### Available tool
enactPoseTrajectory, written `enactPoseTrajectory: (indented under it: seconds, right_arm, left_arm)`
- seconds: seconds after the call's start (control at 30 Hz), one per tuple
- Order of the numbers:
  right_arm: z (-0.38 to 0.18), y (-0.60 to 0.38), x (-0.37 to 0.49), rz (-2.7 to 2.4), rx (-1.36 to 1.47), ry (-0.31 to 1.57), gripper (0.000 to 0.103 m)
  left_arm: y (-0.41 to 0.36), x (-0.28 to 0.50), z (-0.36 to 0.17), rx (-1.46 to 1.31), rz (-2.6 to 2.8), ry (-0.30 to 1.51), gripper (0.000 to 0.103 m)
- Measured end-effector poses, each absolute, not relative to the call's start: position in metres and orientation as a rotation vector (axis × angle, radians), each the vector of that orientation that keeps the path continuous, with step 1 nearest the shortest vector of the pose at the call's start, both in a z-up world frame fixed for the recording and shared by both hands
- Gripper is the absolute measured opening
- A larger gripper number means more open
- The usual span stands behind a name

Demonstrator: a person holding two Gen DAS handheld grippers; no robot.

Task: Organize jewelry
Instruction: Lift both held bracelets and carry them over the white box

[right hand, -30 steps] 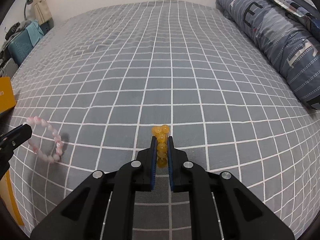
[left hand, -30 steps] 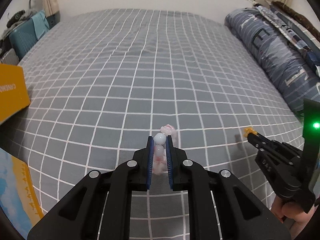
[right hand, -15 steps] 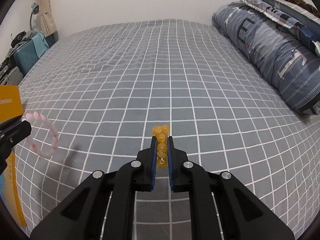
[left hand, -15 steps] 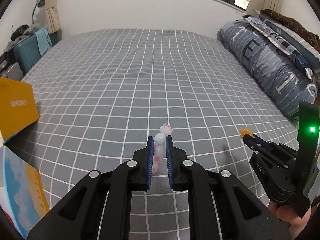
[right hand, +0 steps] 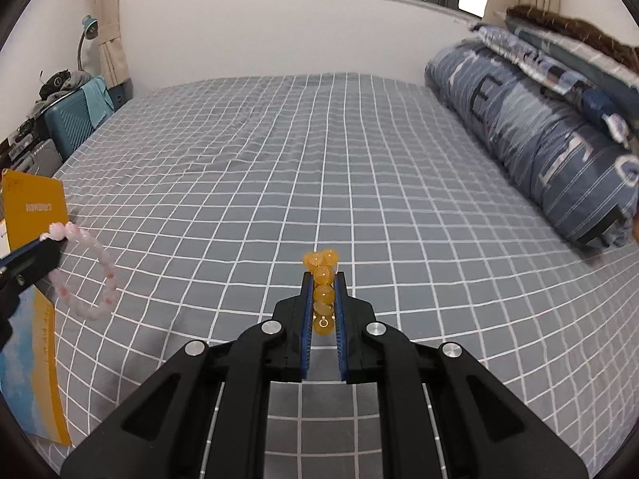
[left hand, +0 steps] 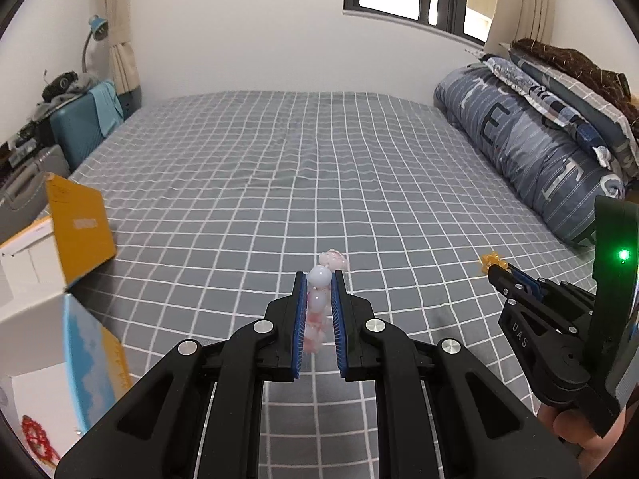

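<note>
left gripper [left hand: 319, 279]: black two-finger tool with blue ribbed pads, clenched on a pale pink and white beaded bracelet [left hand: 317, 303]. A few beads are pinched between the pads; the rest of the loop dangles below, clear of the bed.
right gripper [right hand: 323, 275]: same build, clenched on an amber-yellow beaded bracelet [right hand: 322, 291]. A column of beads sits in the pad gap and a small cluster pokes past the tips.
pink bracelet, other view: seen from the right wrist camera it hangs as an open loop [right hand: 94, 275] off the left tool's tip, over the grey white-grid bedsheet [right hand: 359, 159].
likely drop-off: open yellow-and-white cardboard box [left hand: 60, 239] at the left edge of the bed, with a blue-sided box [left hand: 86, 363] just in front of it. My guess only; the interior isn't readable from here.
risk 1: the grip is on round, smooth beads. Any jerk or slackening of the pads could let them roll out and drop the strand onto the sheet.
risk 2: the dangling pink loop swings freely. It could snag the upright yellow flap on the way in, or drape over the rim instead of landing inside.
risk 3: the two tools are near each other, and crossing paths toward the box could tangle the strands.
risk 4: the elastic is pinched at the pad edge, so a hard pull could overstretch it.
</note>
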State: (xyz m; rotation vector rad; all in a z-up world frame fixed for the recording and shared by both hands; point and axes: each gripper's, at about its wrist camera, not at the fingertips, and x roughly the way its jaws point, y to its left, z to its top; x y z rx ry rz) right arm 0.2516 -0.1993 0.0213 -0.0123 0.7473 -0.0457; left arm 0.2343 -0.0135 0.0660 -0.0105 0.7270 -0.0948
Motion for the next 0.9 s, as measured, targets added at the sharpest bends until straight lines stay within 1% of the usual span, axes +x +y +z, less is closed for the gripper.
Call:
enactPoseTrajectory:
  seconds: [0.27, 0.6, 0.9]
  right_arm:
    - [0.039, -0.160, 0.235, 0.017, -0.018, 0.757, 0.009]
    - [0.062, -0.087, 0.211, 0.143, -0.049, 0.740, 0.009]
    - [0.075, -0.015, 0.180, 0.266, -0.109, 0.723, 0.009]
  left_arm:
    - [0.023, 0.207, 0.088, -0.023, -0.006, 0.710, 0.012]
    - [0.094, 0.165, 0.119, -0.062, 0.121, 0.686, 0.012]
    - [0.168, 0.117, 0.121, -0.116, 0.233, 0.707, 0.012]
